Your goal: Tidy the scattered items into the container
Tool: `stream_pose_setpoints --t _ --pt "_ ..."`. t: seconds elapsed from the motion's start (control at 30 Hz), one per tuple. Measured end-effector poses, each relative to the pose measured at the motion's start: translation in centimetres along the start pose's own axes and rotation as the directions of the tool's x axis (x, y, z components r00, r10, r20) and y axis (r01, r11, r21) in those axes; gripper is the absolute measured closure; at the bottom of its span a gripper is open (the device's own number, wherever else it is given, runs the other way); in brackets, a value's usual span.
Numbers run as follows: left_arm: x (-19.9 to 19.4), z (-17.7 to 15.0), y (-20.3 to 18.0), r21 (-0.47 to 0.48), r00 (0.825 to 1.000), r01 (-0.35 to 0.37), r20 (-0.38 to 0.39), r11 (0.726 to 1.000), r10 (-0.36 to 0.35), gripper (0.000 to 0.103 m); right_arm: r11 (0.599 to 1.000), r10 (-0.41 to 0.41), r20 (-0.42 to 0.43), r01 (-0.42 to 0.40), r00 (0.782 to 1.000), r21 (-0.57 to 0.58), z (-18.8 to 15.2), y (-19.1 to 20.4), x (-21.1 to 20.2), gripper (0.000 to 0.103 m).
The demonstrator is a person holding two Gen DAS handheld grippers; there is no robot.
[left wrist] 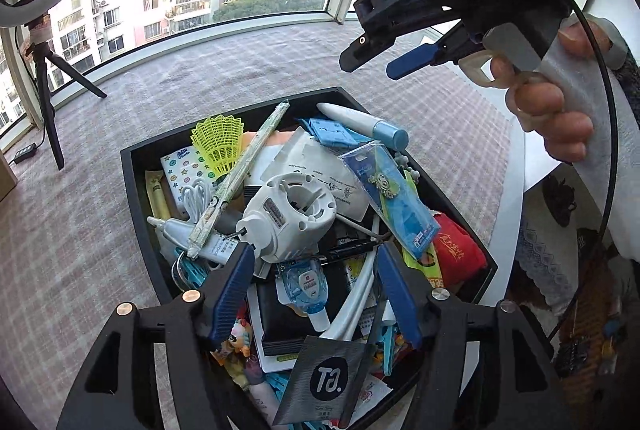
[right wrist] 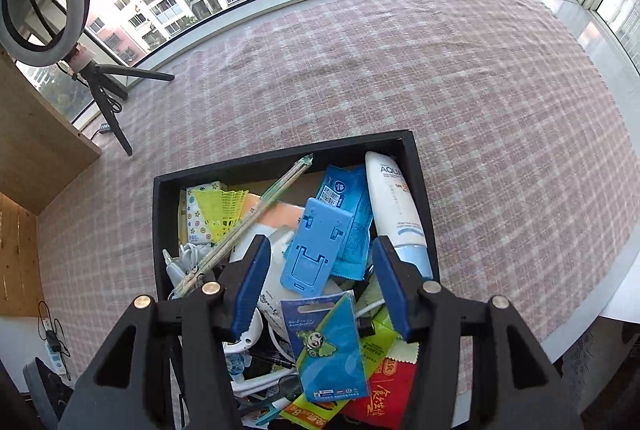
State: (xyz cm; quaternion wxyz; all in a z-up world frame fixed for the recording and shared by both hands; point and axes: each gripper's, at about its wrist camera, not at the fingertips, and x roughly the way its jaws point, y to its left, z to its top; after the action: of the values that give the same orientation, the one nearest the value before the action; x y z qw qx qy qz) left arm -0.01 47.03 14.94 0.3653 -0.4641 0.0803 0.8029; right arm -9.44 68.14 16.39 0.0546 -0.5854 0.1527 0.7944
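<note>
A black rectangular container (left wrist: 132, 173) (right wrist: 162, 213) sits on the checked cloth, heaped with small items: a white round device (left wrist: 290, 216), a yellow shuttlecock (left wrist: 218, 139) (right wrist: 222, 207), a blue phone stand (right wrist: 316, 250), a white sunscreen tube (right wrist: 394, 201) and a blue badge card (left wrist: 394, 189) (right wrist: 328, 346). My left gripper (left wrist: 314, 286) is open and empty just above the heap. My right gripper (right wrist: 318, 282) is open and empty above the container; in the left wrist view it (left wrist: 376, 63) hangs in the air at the upper right, held by a hand.
A pink-and-grey checked cloth (right wrist: 440, 77) covers the table up to the window sill. A ring light on a black tripod (right wrist: 100, 85) (left wrist: 48, 97) stands at the far left. A wooden shelf (right wrist: 36, 133) is at the left. The table's white edge (right wrist: 600, 294) runs at the right.
</note>
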Motion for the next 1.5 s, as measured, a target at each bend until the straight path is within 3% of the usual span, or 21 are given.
stream_pose_setpoints --t 0.23,0.5,0.8,0.9,1.3,1.5 --pt "-0.3 -0.4 2.2 -0.065 0.999 -0.046 -0.015 0.997 0.045 0.041 1.000 0.020 0.039 -0.020 0.999 0.000 -0.3 0.1 -0.8 0.051" --pt "-2.7 -1.9 5.5 -0.116 0.990 -0.140 -0.026 0.983 0.138 0.033 0.999 0.033 0.079 -0.034 0.996 0.008 -2.5 1.1 -2.0 0.049" --pt "-7.3 -4.7 10.3 -0.219 0.951 -0.310 -0.074 0.925 0.301 0.028 0.999 0.028 0.121 -0.024 0.992 -0.028 -6.8 4.3 -3.8 0.048" --pt "-9.4 -6.1 11.7 -0.253 0.934 -0.356 -0.088 0.900 0.345 0.027 0.999 0.035 0.140 -0.030 0.990 -0.035 -8.7 6.2 -4.4 0.046" --pt "-18.1 -13.3 17.5 -0.380 0.910 -0.406 -0.085 0.831 0.406 0.026 0.992 0.063 0.162 -0.044 0.985 -0.122 -18.1 18.7 -3.9 0.044" --pt "-22.0 -17.1 20.3 -0.403 0.863 -0.487 -0.085 0.775 0.498 0.026 0.984 0.051 0.188 -0.017 0.981 -0.179 -22.6 25.5 -3.1 0.044"
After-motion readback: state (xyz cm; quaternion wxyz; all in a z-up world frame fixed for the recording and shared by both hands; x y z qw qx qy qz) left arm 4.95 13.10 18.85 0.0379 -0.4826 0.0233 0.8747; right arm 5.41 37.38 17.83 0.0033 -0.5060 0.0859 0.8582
